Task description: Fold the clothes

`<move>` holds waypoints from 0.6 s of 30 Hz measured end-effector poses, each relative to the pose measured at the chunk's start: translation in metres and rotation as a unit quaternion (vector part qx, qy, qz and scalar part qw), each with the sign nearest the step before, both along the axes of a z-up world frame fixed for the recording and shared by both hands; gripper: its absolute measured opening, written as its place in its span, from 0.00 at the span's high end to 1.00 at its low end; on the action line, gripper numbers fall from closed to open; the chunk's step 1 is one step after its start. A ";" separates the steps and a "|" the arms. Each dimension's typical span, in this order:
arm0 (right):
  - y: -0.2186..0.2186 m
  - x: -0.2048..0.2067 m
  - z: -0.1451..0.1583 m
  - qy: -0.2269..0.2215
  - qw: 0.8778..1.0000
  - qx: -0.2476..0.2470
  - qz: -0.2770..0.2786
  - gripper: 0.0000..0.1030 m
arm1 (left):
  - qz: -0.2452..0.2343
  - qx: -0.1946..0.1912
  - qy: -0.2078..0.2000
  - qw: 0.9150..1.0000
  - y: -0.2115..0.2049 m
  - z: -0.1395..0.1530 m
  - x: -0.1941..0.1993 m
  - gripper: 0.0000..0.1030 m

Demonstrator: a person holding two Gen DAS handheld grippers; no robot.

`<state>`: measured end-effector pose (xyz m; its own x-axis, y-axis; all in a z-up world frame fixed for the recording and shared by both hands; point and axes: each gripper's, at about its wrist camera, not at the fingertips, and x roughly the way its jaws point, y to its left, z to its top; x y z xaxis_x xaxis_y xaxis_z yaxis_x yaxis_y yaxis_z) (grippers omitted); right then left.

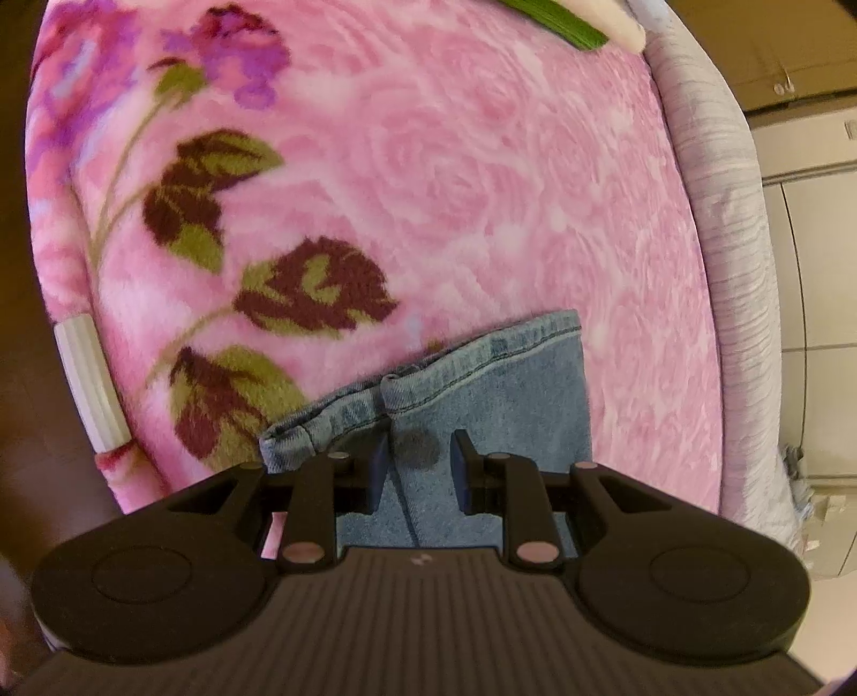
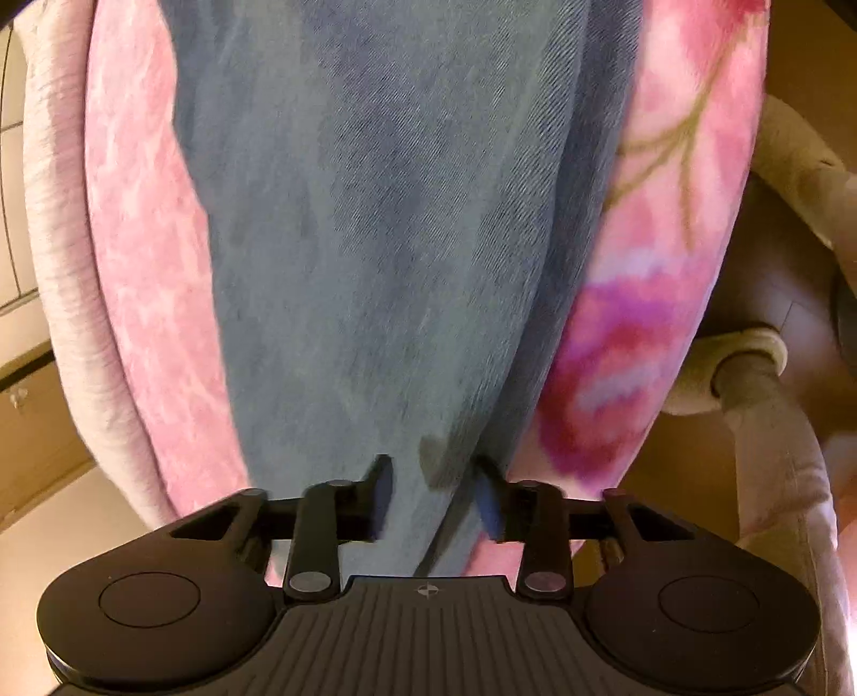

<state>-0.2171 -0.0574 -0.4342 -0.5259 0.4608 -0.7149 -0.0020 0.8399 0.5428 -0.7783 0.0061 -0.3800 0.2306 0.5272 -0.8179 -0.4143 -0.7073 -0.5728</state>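
A pair of blue denim jeans lies on a pink floral blanket (image 1: 455, 176). In the left wrist view, one hemmed leg end of the jeans (image 1: 493, 385) reaches out just past my fingers. My left gripper (image 1: 420, 471) points down onto it, jaws narrow, with denim filling the gap and the pads against it. In the right wrist view, a long stretch of the jeans (image 2: 375, 241) runs away from me. My right gripper (image 2: 434, 498) has a raised fold of that denim pinched between its fingers.
The blanket covers a bed with a grey-white mattress edge (image 1: 718, 214) on the right. A green strip (image 1: 562, 21) and a white ribbed tube (image 1: 91, 380) lie at the blanket's borders. A person's leg and slipper (image 2: 750, 369) stand on the brown floor beside the bed.
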 end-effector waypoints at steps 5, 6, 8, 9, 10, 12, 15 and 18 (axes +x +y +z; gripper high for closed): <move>0.022 -0.005 0.012 -0.051 0.996 0.023 0.075 0.99 | -0.020 0.031 0.019 0.999 -0.008 0.009 -0.003 1.00; 0.027 -0.005 0.016 -0.060 0.994 0.031 0.087 1.00 | -0.023 0.042 0.024 0.999 -0.012 0.014 -0.003 1.00; 0.034 -0.007 0.024 -0.078 0.990 0.045 0.111 1.00 | -0.031 0.063 0.036 0.997 -0.023 0.026 -0.001 1.00; 0.037 -0.009 0.026 -0.085 0.988 0.046 0.122 1.00 | -0.035 0.072 0.043 0.996 -0.029 0.032 -0.001 1.00; 0.040 -0.011 0.029 -0.091 0.986 0.046 0.132 1.00 | -0.039 0.079 0.049 0.995 -0.036 0.036 0.000 1.00; 0.038 -0.013 0.027 -0.095 0.984 0.038 0.147 1.00 | -0.043 0.081 0.057 0.994 -0.048 0.039 0.000 1.00; 0.038 -0.021 0.022 -0.098 0.982 0.014 0.160 1.00 | -0.036 0.067 0.057 0.996 -0.062 0.033 -0.002 1.00; 0.039 -0.024 0.023 -0.108 0.979 0.013 0.172 1.00 | -0.045 0.075 0.068 0.994 -0.069 0.036 -0.002 1.00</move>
